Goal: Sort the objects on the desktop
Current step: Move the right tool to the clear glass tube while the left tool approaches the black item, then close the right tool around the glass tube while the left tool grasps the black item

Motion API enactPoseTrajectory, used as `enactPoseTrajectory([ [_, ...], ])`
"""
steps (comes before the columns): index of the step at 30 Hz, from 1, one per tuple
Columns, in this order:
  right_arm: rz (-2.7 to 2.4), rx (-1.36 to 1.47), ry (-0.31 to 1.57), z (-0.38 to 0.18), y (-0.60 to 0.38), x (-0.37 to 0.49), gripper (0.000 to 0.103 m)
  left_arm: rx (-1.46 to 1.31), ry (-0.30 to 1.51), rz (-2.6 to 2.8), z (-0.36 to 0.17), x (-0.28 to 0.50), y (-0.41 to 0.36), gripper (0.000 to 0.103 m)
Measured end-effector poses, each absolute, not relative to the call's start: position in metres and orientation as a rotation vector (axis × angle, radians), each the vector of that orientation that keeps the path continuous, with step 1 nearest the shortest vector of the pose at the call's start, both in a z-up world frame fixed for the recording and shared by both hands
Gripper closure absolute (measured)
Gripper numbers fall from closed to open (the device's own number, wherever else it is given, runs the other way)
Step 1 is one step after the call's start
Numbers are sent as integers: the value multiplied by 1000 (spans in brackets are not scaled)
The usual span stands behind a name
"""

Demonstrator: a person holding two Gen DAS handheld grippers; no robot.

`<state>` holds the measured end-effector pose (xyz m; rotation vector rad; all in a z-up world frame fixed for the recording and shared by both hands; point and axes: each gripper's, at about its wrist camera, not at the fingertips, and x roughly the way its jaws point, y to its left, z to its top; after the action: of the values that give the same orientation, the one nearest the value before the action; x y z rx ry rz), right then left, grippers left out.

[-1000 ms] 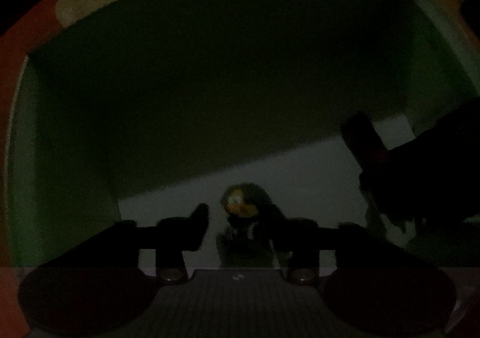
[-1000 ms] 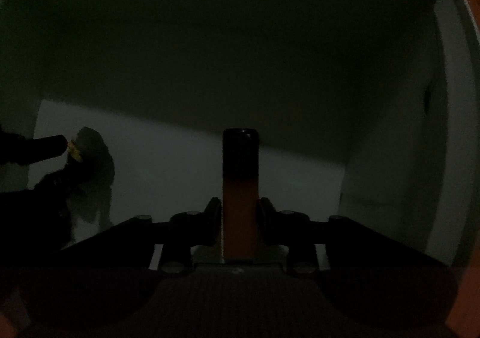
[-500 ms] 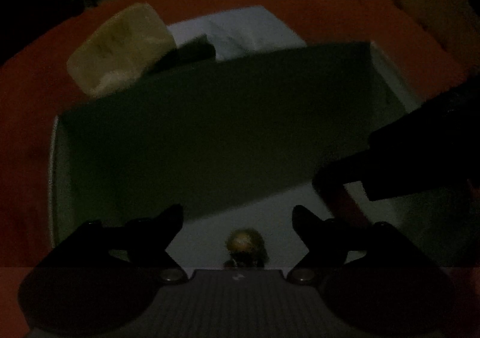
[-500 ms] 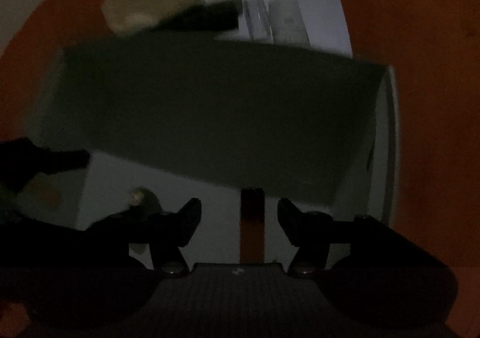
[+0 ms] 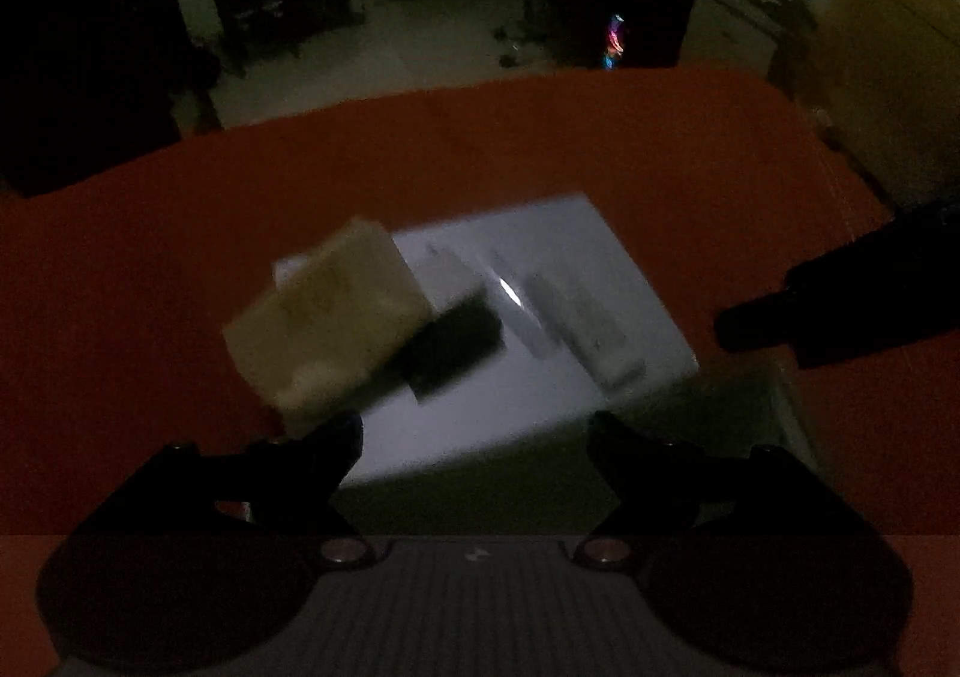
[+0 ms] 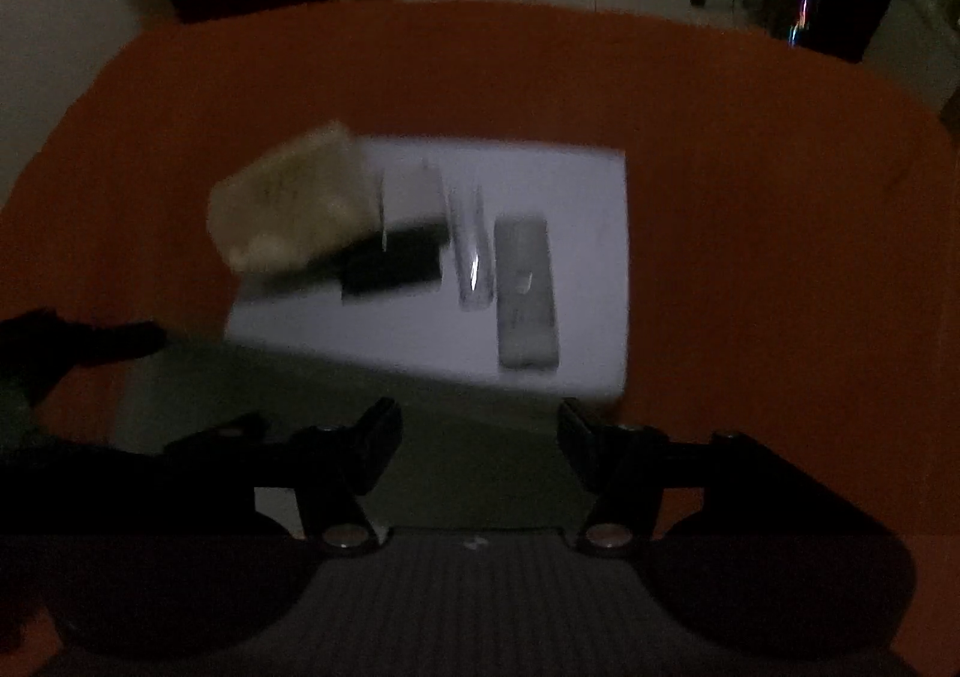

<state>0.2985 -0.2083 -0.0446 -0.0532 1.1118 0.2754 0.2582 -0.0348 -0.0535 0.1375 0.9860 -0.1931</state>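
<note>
**Both tools wide open and empty, hanging over the near box**

Your left tool [image 5: 477,437] has its fingers spread wide with nothing between them. Same story with your right tool [image 6: 480,425]: gaping, holding nothing. From the right wrist view you can see the left tool's dark tip poking in at the left edge; from the left wrist view the right tool [image 5: 840,311] sticks in from the right.

Right under both tools is the dim greenish box [image 6: 480,437], its far wall just past the fingertips. What's inside is hidden from both views.

Just beyond the box, a white sheet [image 6: 576,209] lies flat on the orange tabletop [image 6: 750,197]. On it, left to right in the right wrist view:
- a pale beige block [image 6: 288,203], blurry, sitting at the sheet's left corner and overhanging it
- a small black object [image 6: 396,269] tucked right beside the block
- a clear, shiny narrow thing [image 6: 474,251], too blurred to tell what it is
- a grey bar-shaped object [image 6: 525,293] just beside that, lying lengthwise

The left wrist view shows the same row on the sheet [image 5: 606,257], with the block [image 5: 327,323] nearest your left tool's left finger.

It's all pretty dark and smeared. Past the tabletop's far edge there's a pale floor with dark furniture.
</note>
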Motion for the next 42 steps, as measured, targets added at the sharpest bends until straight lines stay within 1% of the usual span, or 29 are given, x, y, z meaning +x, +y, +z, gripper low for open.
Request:
enactPoseTrajectory([
  [2, 264, -51, 1092, -36, -213, 314, 40, 138, 975, -179, -48, 270, -36, 23],
  [4, 241, -39, 1083, -33, -217, 332, 39, 131, 1008, -180, -54, 288, -37, 23],
  [7, 232, -51, 1080, -42, -217, 360, 39, 124, 1061, -144, -75, 316, -38, 23],
  [13, 269, -28, 1107, -79, -212, 398, 39, 94, 1130, -139, -120, 352, -27, 23],
  [18, 319, -49, 1126, -117, -199, 420, 45, 203, 1128, -233, -147, 361, -36, 30],
  [19, 330, -53, 1129, -123, -196, 422, 47, 233, 1124, -257, -152, 362, -39, 30],
  [21, 342, -64, 1142, -135, -190, 427, 53, 271, 1097, -309, -160, 365, -44, 35],
  [22, 347, -70, 1149, -141, -187, 429, 56, 304, 1061, -324, -161, 364, -47, 36],
  [23, 354, -72, 1150, -146, -185, 431, 56, 336, 1023, -344, -162, 363, -49, 36],
  [24, 360, -83, 1146, -149, -182, 433, 56, 367, 1006, -381, -165, 362, -52, 36],
  [25, 366, -96, 1141, -152, -179, 434, 59, 395, 1005, -417, -169, 363, -54, 36],
  [27, 374, -96, 1142, -161, -175, 438, 59, 427, 1020, -447, -178, 364, -56, 42],
  [29, 375, -86, 1155, -171, -171, 441, 59, 471, 1039, -455, -189, 365, -57, 43],
  [32, 369, -92, 1161, -185, -165, 443, 59, 483, 1067, -453, -198, 367, -53, 55],
  [36, 335, -124, 1154, -193, -155, 442, 59, 452, 1073, -457, -196, 371, -49, 61],
  [38, 347, -133, 1152, -194, -149, 440, 59, 496, 1063, -460, -198, 368, -54, 63],
  [40, 333, -154, 1156, -198, -142, 438, 59, 546, 1049, -458, -198, 363, -58, 69],
  [41, 318, -169, 1158, -200, -139, 437, 59, 552, 1042, -442, -198, 363, -58, 75],
  [42, 312, -183, 1165, -203, -135, 436, 60, 558, 1036, -426, -198, 363, -58, 79],
])
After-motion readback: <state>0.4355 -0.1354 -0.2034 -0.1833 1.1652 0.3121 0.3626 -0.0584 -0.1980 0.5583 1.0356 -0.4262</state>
